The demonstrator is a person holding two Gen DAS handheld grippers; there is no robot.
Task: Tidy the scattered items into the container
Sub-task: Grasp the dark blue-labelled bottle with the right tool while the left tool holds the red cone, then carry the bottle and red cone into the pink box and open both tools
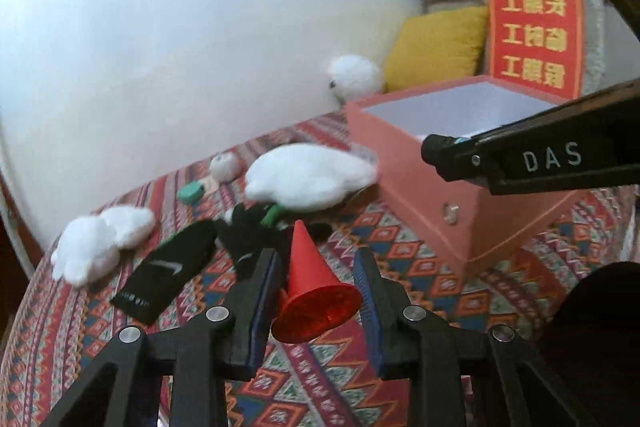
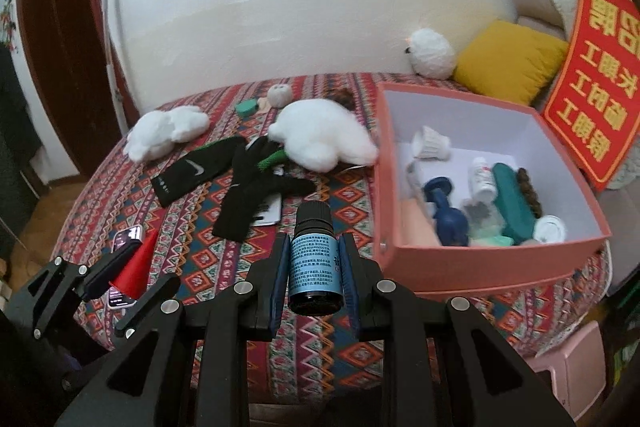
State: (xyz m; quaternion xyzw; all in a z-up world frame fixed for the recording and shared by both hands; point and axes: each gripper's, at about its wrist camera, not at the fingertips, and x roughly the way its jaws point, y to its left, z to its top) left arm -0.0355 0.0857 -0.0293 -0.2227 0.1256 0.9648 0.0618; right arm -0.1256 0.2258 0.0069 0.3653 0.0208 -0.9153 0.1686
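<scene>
Left tongs (image 1: pixel 320 291) clamp a red cone (image 1: pixel 314 291) at bottom centre, tip pointing away, over the patterned worktop (image 1: pixel 400 227). Right tongs (image 2: pixel 314 263) closed on a dark bottle (image 2: pixel 314 259) with blue label, lower centre, just left of the pink box (image 2: pixel 480 259). Box sits centre right, already holding several small items. Black gloves (image 2: pixel 248 187), sock (image 2: pixel 192 171), white plush (image 2: pixel 324 135) lie scattered centre left.

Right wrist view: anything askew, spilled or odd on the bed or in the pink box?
Nothing spilled or damaged. The red sign leaning behind the pink box stands upside down, its characters inverted. A phone lies half hidden under the red cone in the left gripper.
</scene>
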